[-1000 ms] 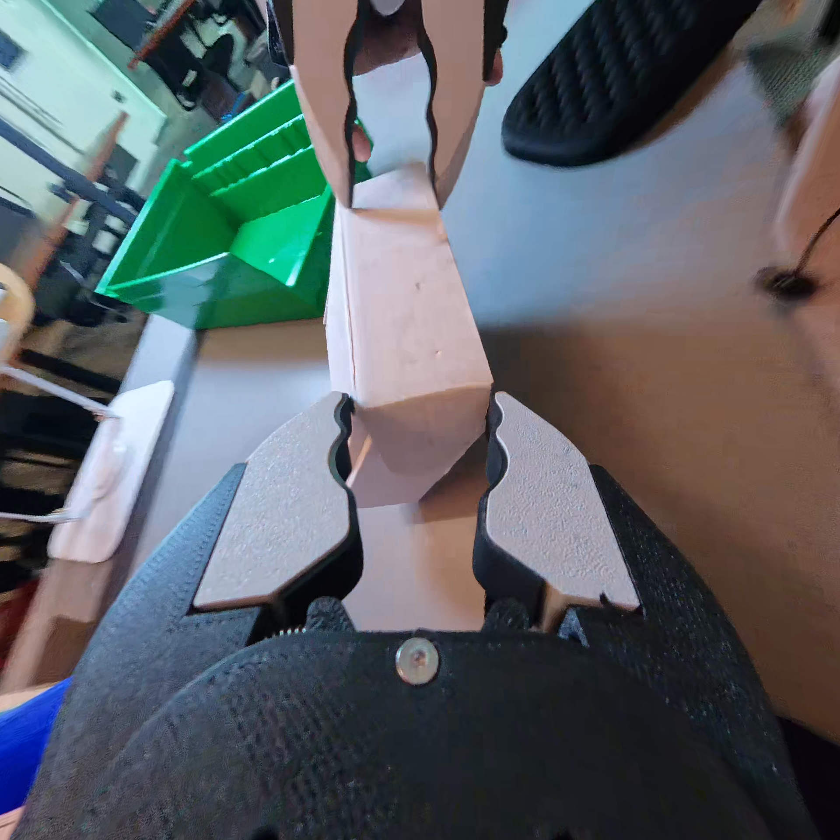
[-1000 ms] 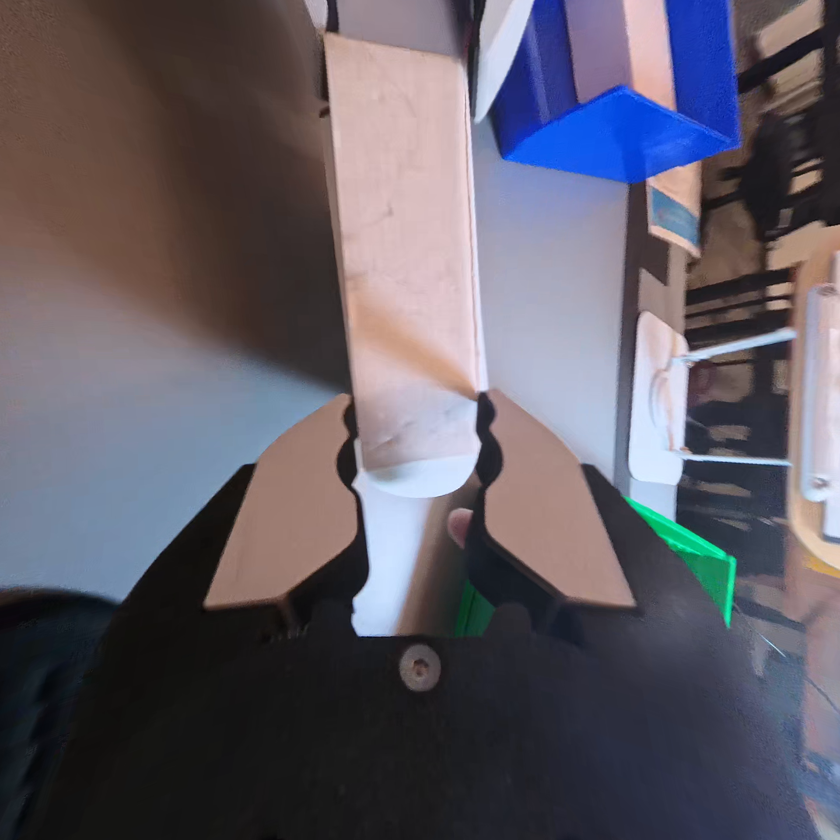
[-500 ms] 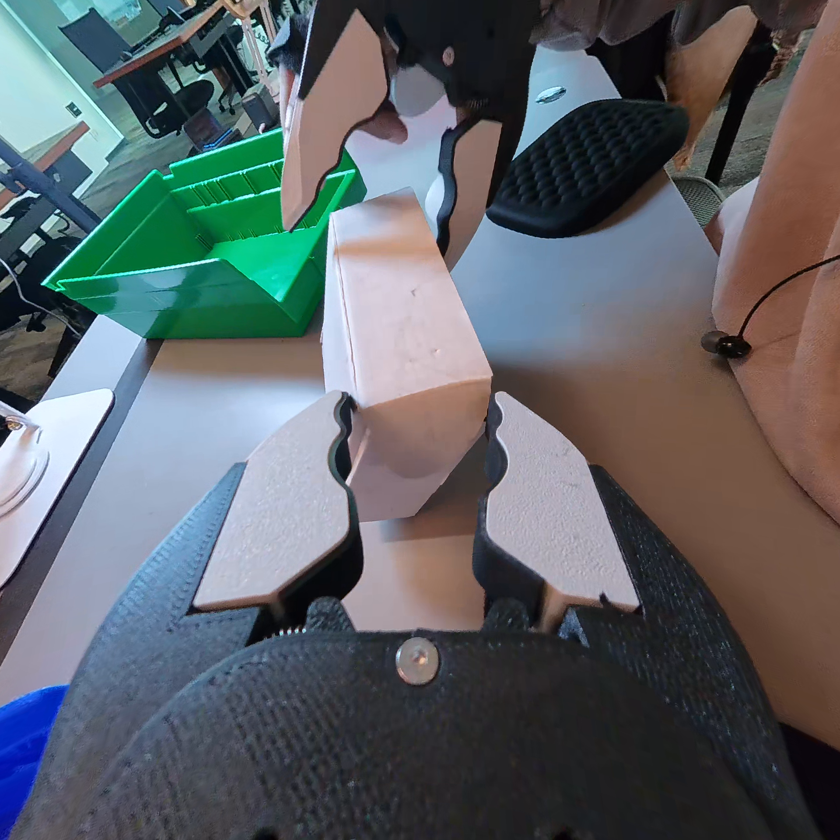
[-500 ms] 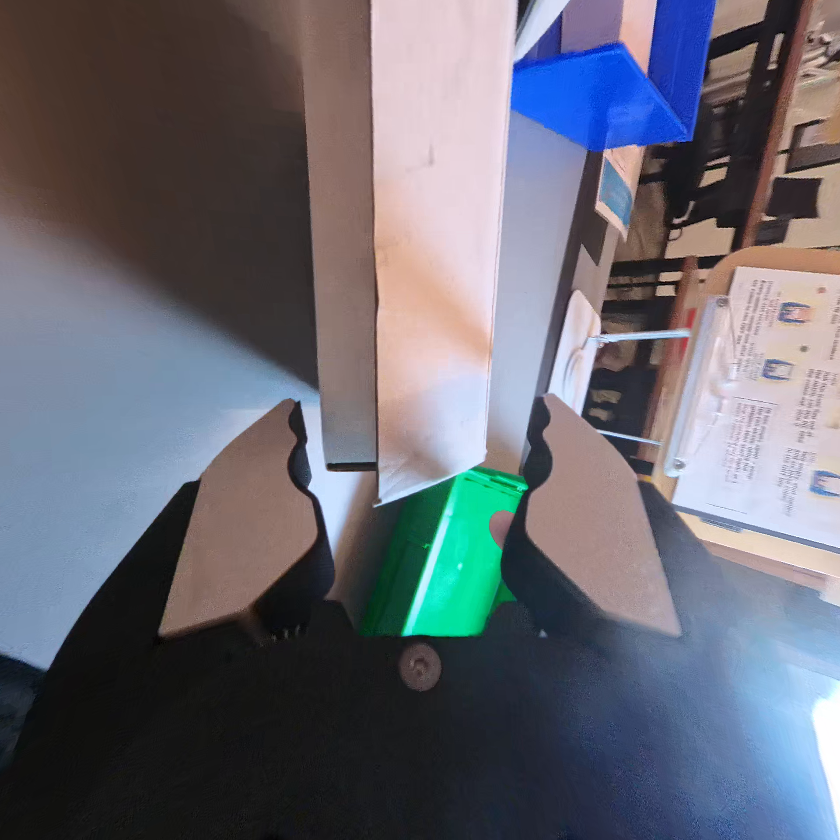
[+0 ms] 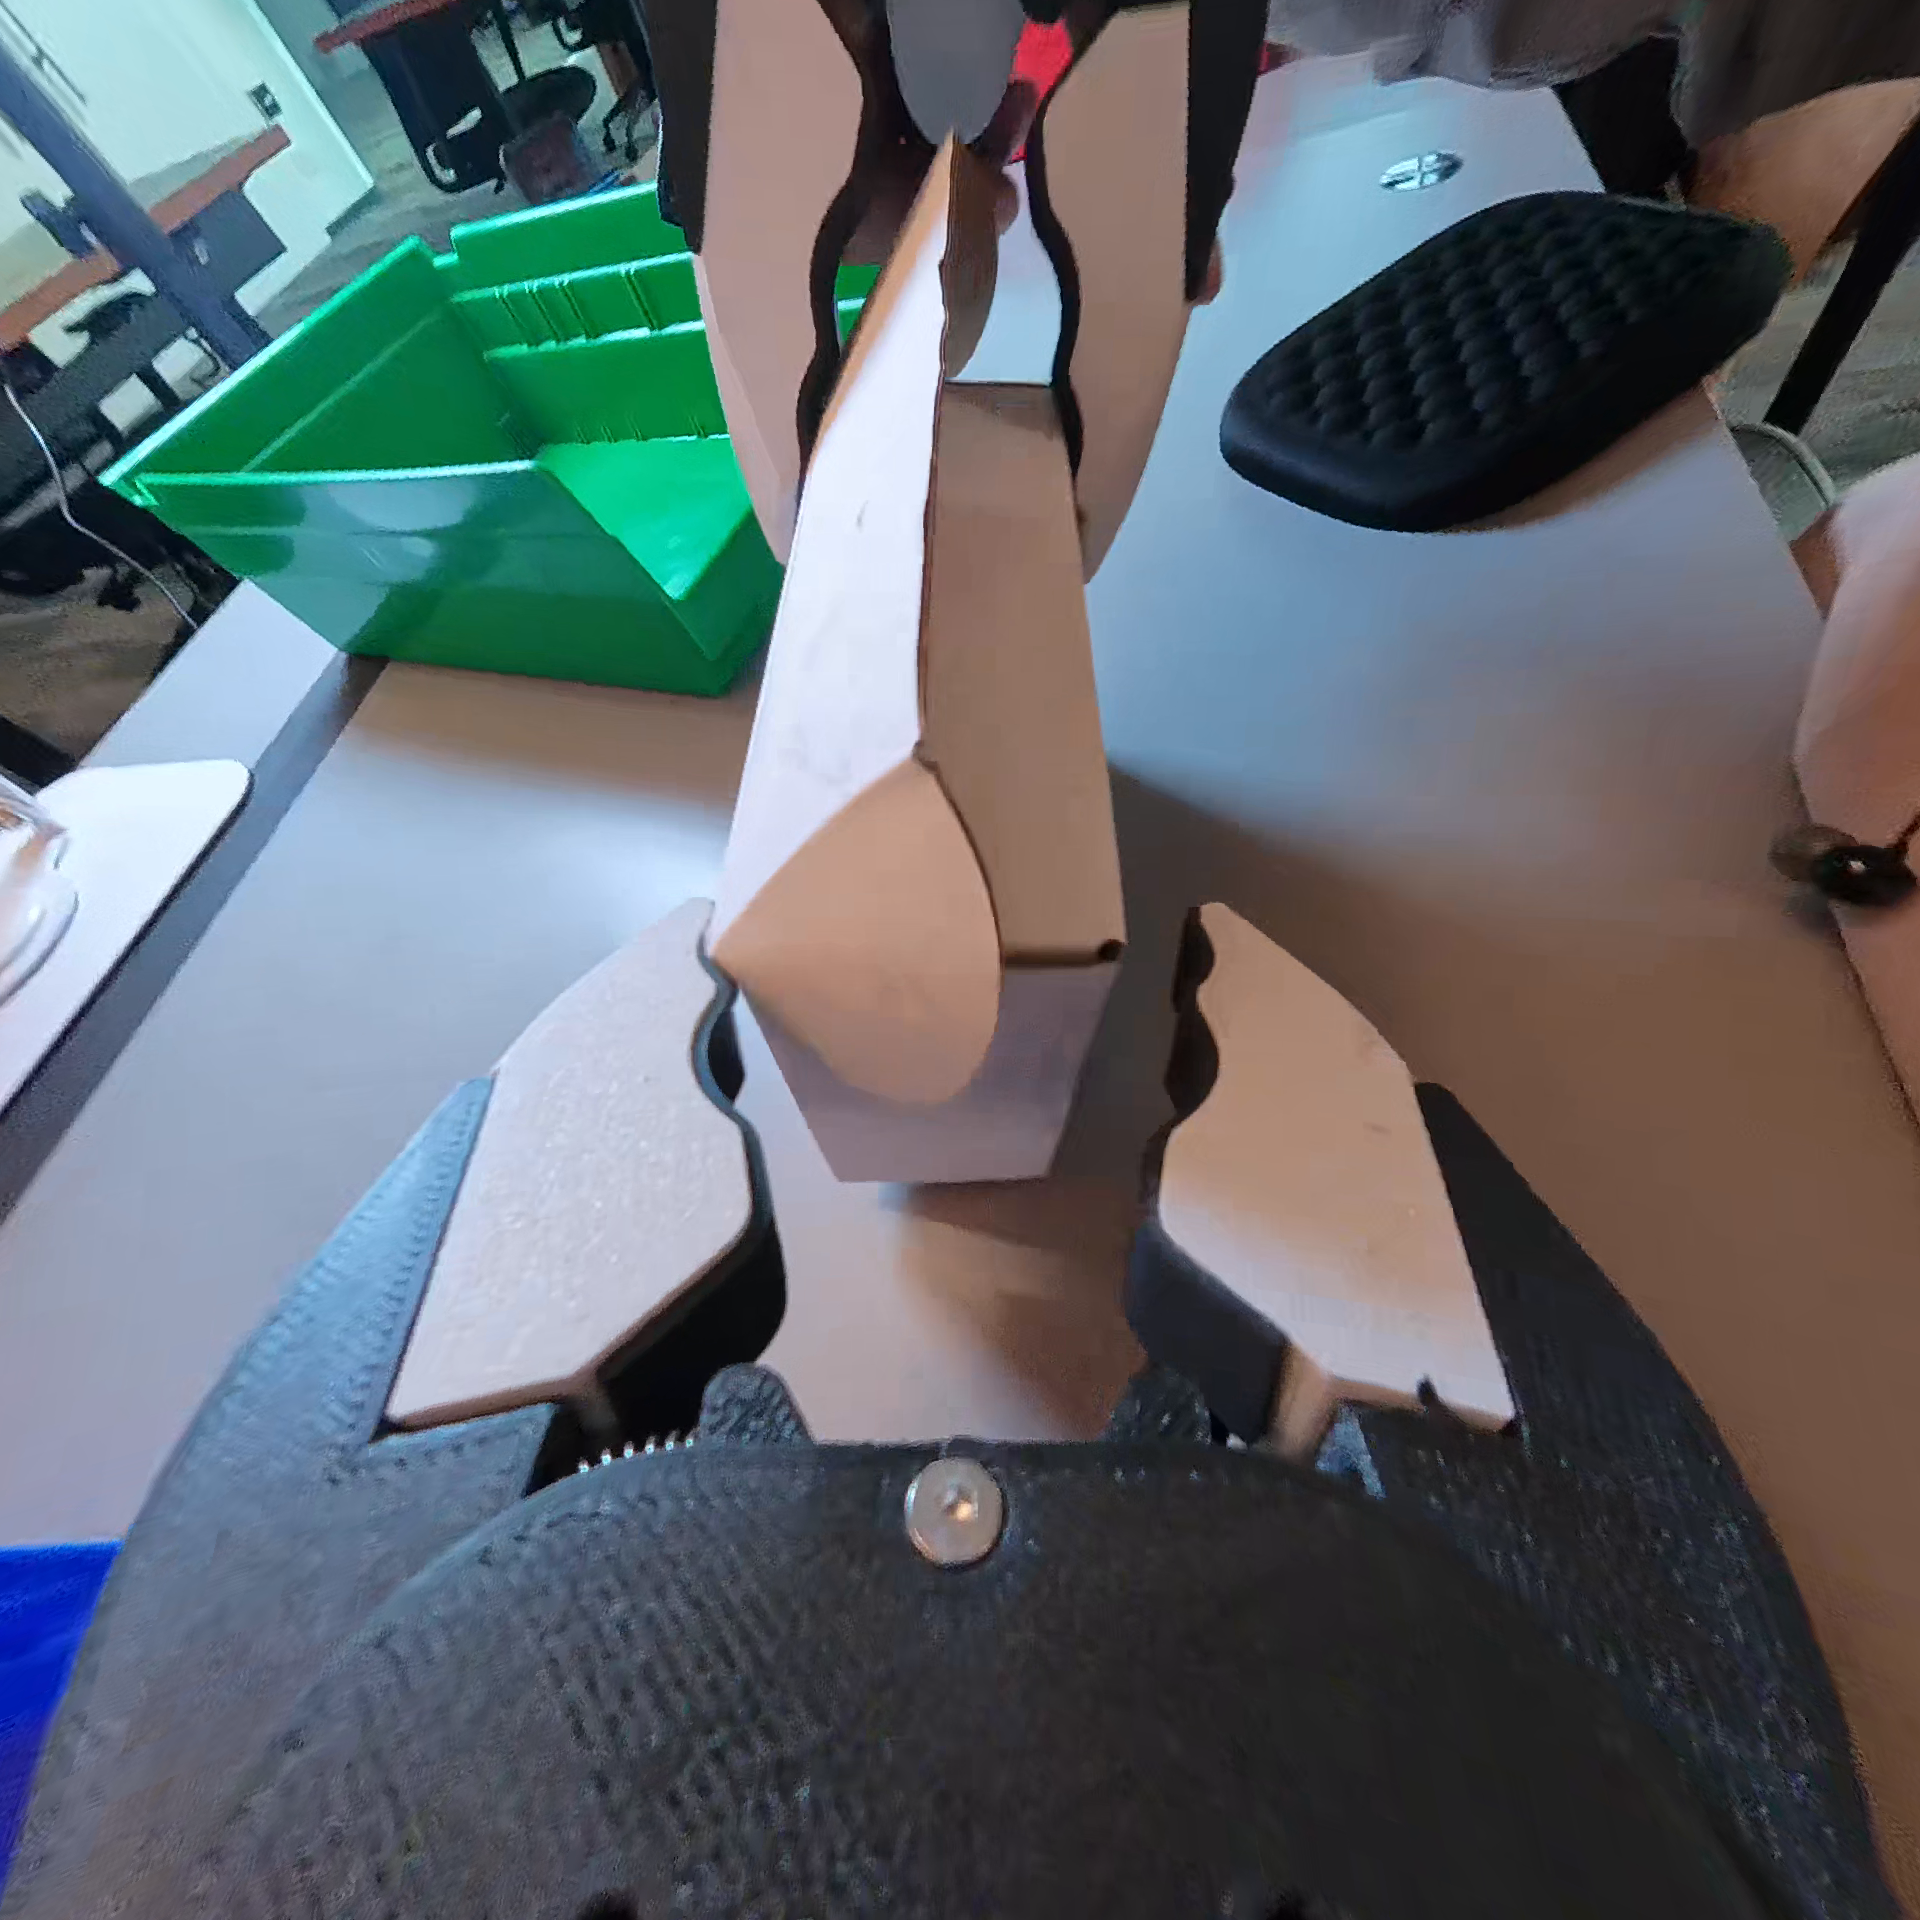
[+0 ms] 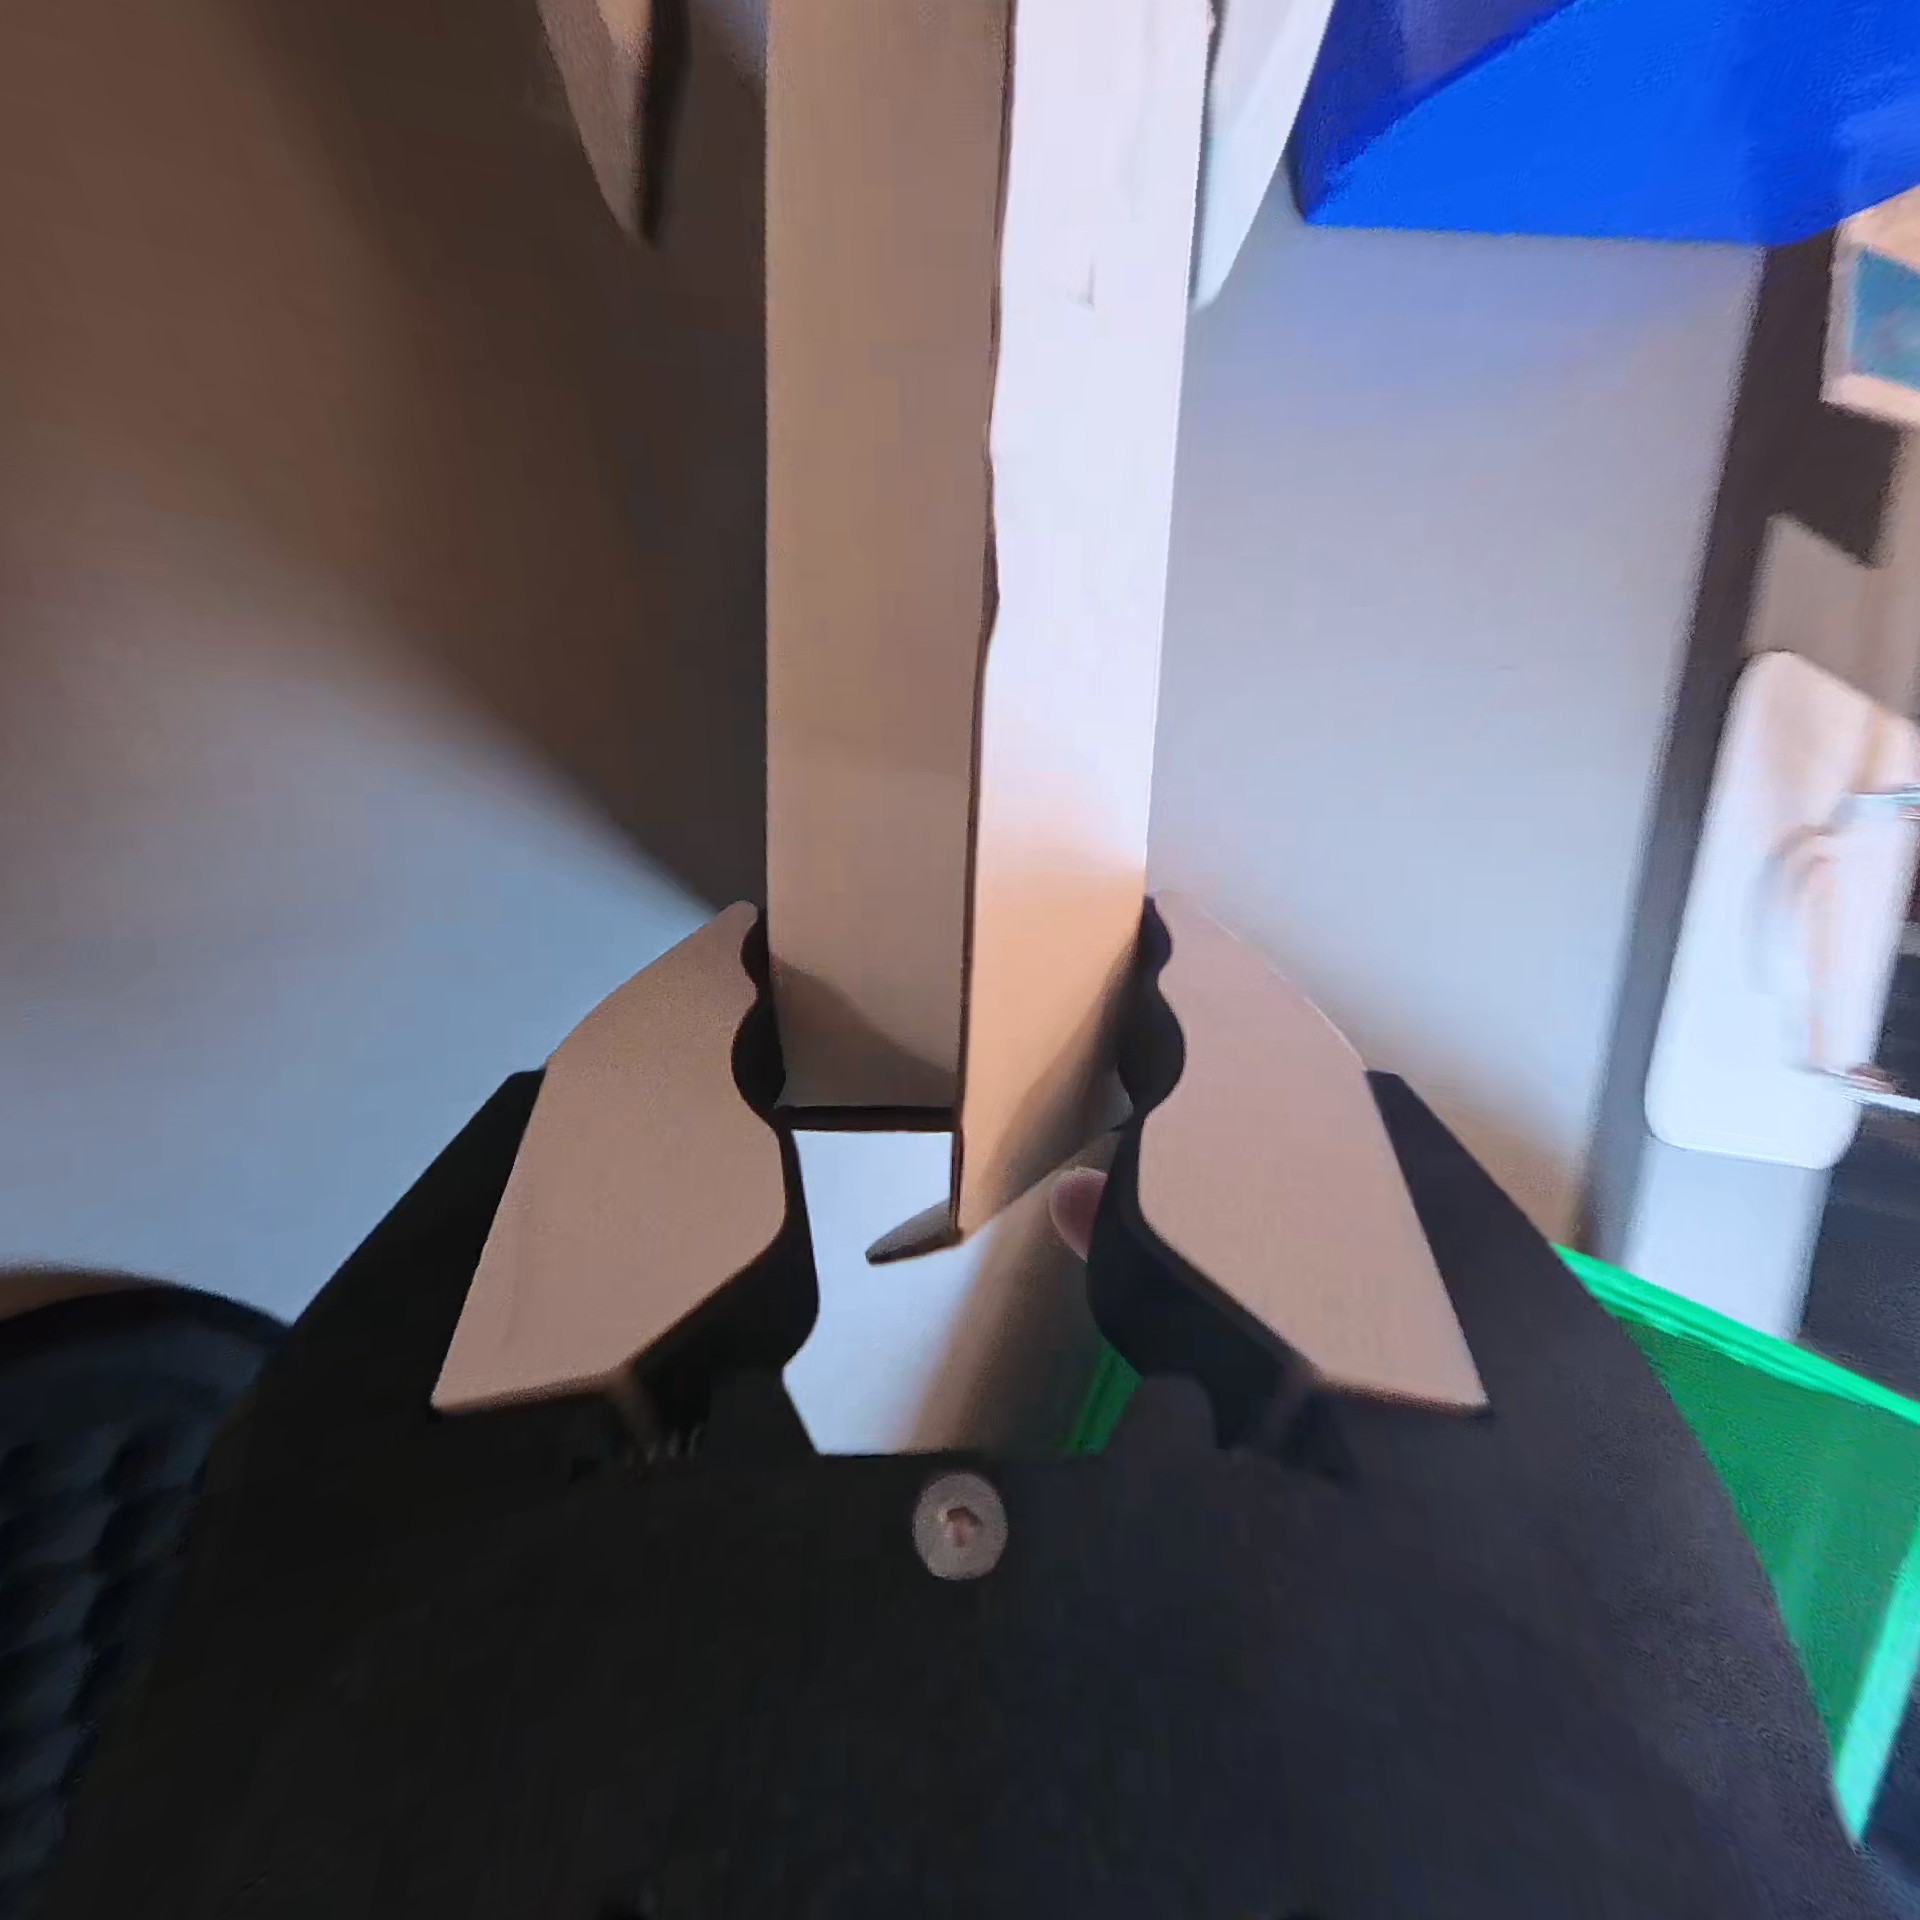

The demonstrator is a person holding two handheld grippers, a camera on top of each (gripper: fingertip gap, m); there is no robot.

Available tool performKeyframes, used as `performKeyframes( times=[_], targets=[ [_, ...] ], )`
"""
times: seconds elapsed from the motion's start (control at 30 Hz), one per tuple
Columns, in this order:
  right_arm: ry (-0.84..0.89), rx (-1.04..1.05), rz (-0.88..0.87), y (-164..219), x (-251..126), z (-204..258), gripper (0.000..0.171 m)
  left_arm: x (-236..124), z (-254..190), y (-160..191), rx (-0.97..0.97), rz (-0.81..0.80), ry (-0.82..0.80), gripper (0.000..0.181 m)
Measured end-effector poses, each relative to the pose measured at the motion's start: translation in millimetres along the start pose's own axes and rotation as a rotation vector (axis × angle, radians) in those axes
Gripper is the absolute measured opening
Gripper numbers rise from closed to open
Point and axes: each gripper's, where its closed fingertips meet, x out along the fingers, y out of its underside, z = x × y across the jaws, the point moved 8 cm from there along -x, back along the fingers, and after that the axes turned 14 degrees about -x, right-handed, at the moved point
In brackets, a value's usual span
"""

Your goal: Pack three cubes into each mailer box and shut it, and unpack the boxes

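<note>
A long narrow cardboard mailer box (image 5: 1023,665) lies on the grey table (image 5: 1403,831), pointing away from me. Its lid (image 5: 847,644) stands part-raised along the left side, with a rounded flap (image 5: 873,956) at the near end. My left gripper (image 5: 951,935) is open around the near end: its left finger touches the flap, its right finger stands clear. My right gripper (image 5: 935,520) is at the far end. In the right wrist view the right gripper (image 6: 951,925) is shut on the box body (image 6: 873,623) and lid (image 6: 1081,623). No cubes show.
A green bin (image 5: 436,540) stands at the far left. A black padded rest (image 5: 1496,364) lies at the far right. A blue bin (image 6: 1610,114) is behind the box in the right wrist view. A white base plate (image 5: 114,862) sits at the table's left edge. A person's arm (image 5: 1860,707) is at the right. The left gripper's tips are roughly 10 cm from the right gripper's.
My left gripper was shut on the box's near end and has opened. My right gripper opened wide, then closed on the far end. The lid has come up along one side.
</note>
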Motion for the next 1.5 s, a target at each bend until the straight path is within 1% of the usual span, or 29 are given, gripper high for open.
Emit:
performKeyframes(
  times=[0.03,0.07,0.13,0.2,0.27,0.33,0.47,0.57,0.63,0.7,0.83,0.93,1.07,1.23,1.3,1.33,1.43,1.5],
  targets=[
    [-0.060,0.032,-0.029,0,0,-3,0.063,4,2,0,-0.026,-0.002,-0.006,0.072],
    [-0.116,0.059,-0.030,2,1,-5,0.064,5,5,0,-0.058,-0.008,0.018,0.069],
    [-0.158,0.118,-0.077,7,4,-12,0.064,5,15,3,-0.157,-0.007,0.075,0.068],
    [-0.135,0.181,-0.165,11,3,-18,0.065,2,22,7,-0.223,-0.033,0.121,0.067],
    [-0.122,0.231,-0.276,15,-5,-18,0.067,-3,23,10,-0.224,-0.047,0.136,0.067],
    [-0.134,0.292,-0.426,21,-17,-15,0.067,-5,23,11,-0.203,-0.043,0.142,0.067],
    [-0.178,0.363,-0.654,44,-30,-8,0.054,-7,24,11,-0.168,-0.024,0.196,0.067],
    [-0.089,0.357,-0.658,59,-23,-11,0.053,-9,30,12,-0.188,-0.011,0.267,0.067],
    [-0.087,0.330,-0.707,52,-22,-11,0.053,-10,34,12,-0.212,0.000,0.313,0.066],
    [-0.099,0.262,-0.693,42,-20,-8,0.050,-11,35,13,-0.210,0.015,0.347,0.066],
    [-0.222,0.213,-0.722,28,-17,-5,0.035,-11,34,12,-0.205,0.034,0.375,0.066],
    [-0.288,0.250,-0.782,28,-16,-8,0.033,-13,32,13,-0.186,0.041,0.365,0.066],
    [-0.434,0.338,-0.870,33,-10,-11,0.028,-13,28,12,-0.150,0.067,0.349,0.066],
    [-0.532,0.431,-0.983,36,-3,-14,0.026,-14,24,12,-0.125,0.087,0.310,0.066],
    [-0.537,0.441,-1.011,36,-2,-14,0.026,-15,25,13,-0.131,0.079,0.320,0.066],
    [-0.522,0.424,-0.999,35,-3,-13,0.027,-15,25,13,-0.132,0.076,0.326,0.066],
    [-0.415,0.323,-0.900,29,-9,-9,0.038,-13,26,12,-0.132,0.084,0.349,0.066],
    [-0.363,0.258,-0.836,24,-14,-7,0.039,-13,27,12,-0.134,0.084,0.365,0.066]
  ],
)
